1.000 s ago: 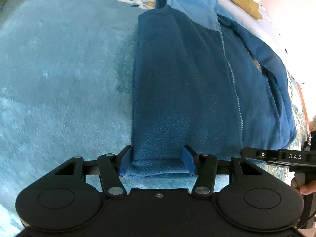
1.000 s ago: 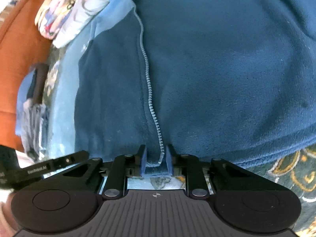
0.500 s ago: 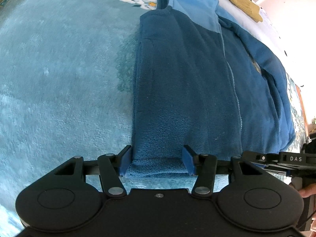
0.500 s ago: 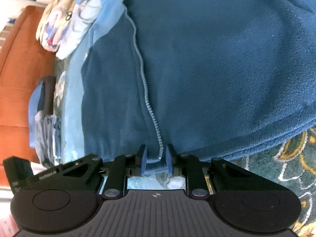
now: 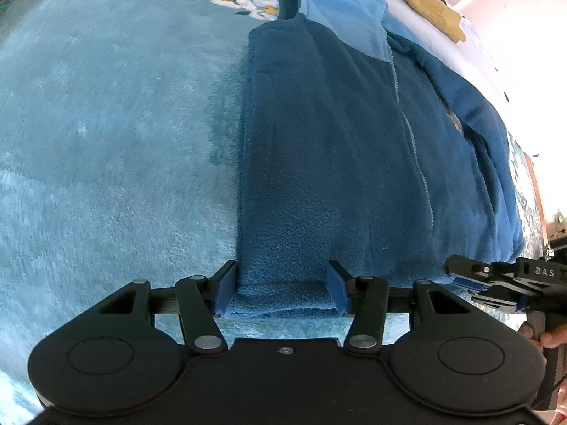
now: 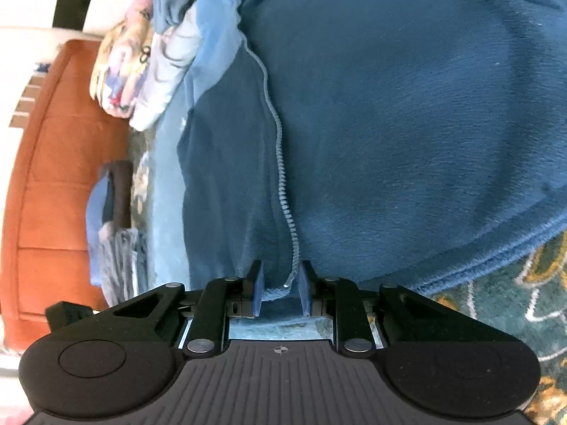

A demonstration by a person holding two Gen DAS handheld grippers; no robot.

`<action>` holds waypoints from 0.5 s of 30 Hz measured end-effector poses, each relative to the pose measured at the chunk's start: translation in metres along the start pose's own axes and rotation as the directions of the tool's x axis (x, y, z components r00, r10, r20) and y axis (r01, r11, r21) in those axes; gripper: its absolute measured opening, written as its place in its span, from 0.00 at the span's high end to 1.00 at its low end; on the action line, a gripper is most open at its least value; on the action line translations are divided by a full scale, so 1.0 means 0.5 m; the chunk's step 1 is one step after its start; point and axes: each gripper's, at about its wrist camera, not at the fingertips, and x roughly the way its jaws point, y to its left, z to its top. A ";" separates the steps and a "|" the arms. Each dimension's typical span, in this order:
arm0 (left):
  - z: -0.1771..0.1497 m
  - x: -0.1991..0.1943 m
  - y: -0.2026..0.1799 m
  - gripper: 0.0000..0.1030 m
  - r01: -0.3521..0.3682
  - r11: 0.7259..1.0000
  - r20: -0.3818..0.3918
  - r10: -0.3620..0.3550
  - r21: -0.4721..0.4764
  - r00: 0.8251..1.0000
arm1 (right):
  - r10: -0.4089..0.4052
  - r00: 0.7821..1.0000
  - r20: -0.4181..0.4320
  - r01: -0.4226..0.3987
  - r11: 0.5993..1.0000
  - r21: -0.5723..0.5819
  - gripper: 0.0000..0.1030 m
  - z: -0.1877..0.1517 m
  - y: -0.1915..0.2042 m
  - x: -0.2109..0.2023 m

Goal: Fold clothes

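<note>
A dark blue fleece jacket [image 5: 336,148] with a light blue collar and a front zipper lies flat on a teal plush blanket [image 5: 106,141]. My left gripper [image 5: 280,287] is open, its blue pads on either side of the jacket's bottom hem at the folded left edge. My right gripper [image 6: 280,288] has its pads a little apart around the hem at the zipper's [image 6: 283,194] lower end. The right gripper also shows in the left wrist view [image 5: 496,276] at the jacket's hem.
A mustard garment [image 5: 421,3] lies beyond the collar. In the right wrist view a pile of patterned clothes [image 6: 141,71] and a grey folded garment [image 6: 117,244] lie by an orange headboard [image 6: 53,177]. A patterned green cover [image 6: 514,301] shows at right.
The right gripper's jaws have opened slightly around the hem, and that gripper has tilted, bringing more of the headboard side into view. The left gripper stays open at the hem.
</note>
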 end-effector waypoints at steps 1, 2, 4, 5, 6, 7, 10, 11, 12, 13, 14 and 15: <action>0.000 0.000 0.000 0.51 0.000 1.000 0.000 0.000 0.001 1.000 | -0.002 1.000 -0.002 0.002 1.000 0.000 0.82 0.000 -0.001 -0.001; -0.001 0.000 0.001 0.51 0.000 1.000 0.001 0.000 0.002 1.000 | -0.006 1.000 -0.006 0.006 1.000 0.000 0.82 -0.001 -0.003 -0.002; -0.002 -0.001 0.003 0.51 0.001 1.000 0.001 -0.001 0.000 1.000 | -0.010 1.000 -0.015 0.010 1.000 0.008 0.82 -0.001 -0.010 -0.003; -0.003 -0.001 0.004 0.51 0.002 1.000 0.002 -0.002 -0.001 1.000 | -0.019 1.000 -0.024 0.019 1.000 0.010 0.82 -0.002 -0.012 0.000; -0.003 -0.001 0.004 0.51 0.001 1.000 0.003 -0.001 -0.001 1.000 | -0.034 0.999 -0.032 0.035 0.999 0.010 0.82 -0.002 -0.013 0.004; -0.003 -0.001 0.003 0.51 0.001 1.000 0.003 -0.001 -0.001 1.000 | -0.044 0.998 -0.037 0.045 0.999 0.014 0.82 -0.004 -0.017 0.008; -0.006 -0.001 0.002 0.51 -0.001 1.000 0.003 0.001 0.003 1.000 | -0.046 0.998 -0.040 0.048 0.998 0.046 0.82 -0.009 -0.031 0.016; -0.006 -0.001 0.002 0.51 -0.001 1.000 0.003 0.001 0.005 1.000 | -0.041 0.998 -0.039 0.043 0.997 0.057 0.82 -0.011 -0.035 0.017; -0.006 -0.001 0.002 0.51 -0.001 1.000 0.002 0.001 0.008 1.000 | -0.035 0.999 -0.037 0.038 0.997 0.068 0.82 -0.012 -0.038 0.019; -0.005 -0.001 0.002 0.51 -0.001 1.000 0.001 0.001 0.010 1.000 | -0.027 0.999 -0.036 0.030 0.996 0.079 0.82 -0.013 -0.041 0.020; -0.005 -0.001 0.002 0.51 -0.002 1.000 0.000 0.002 0.012 1.000 | -0.016 0.999 -0.037 0.019 0.996 0.090 0.82 -0.014 -0.045 0.018; -0.006 -0.001 0.001 0.51 -0.003 1.000 0.000 0.003 0.013 1.000 | -0.010 0.999 -0.035 0.013 0.996 0.092 0.82 -0.014 -0.046 0.019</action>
